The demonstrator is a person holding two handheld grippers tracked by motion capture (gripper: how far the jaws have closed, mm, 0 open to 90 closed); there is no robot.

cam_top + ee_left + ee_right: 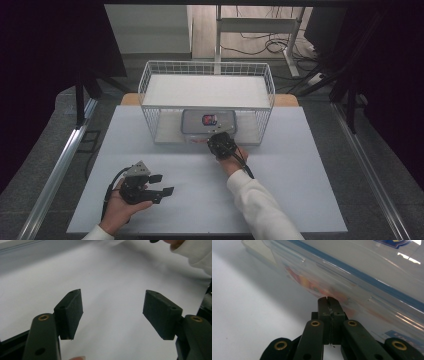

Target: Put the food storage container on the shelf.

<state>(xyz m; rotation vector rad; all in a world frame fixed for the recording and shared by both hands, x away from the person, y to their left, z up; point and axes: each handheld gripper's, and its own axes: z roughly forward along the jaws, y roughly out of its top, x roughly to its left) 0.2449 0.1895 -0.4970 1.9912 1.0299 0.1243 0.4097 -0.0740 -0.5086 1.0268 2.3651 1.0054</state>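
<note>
A clear plastic box (208, 121) with a blue-edged lid and a red and blue sticker lies in the lower level of a white wire rack (145, 85). My right gripper (216, 136) is at the box's front side. In the right gripper view its jaws are pressed together with nothing between them, and the right gripper (327, 299) has its tips against the box's clear wall (362, 277). My left gripper (162, 184) rests low over the table near its front left. The left gripper (112, 312) stands open, with bare table between its pads.
The white table (300, 165) stretches wide to the right and in front of the rack. The rack has a white upper shelf (207, 90) over the box. Metal rails (60, 165) run along both table sides, and a desk frame with cables stands behind.
</note>
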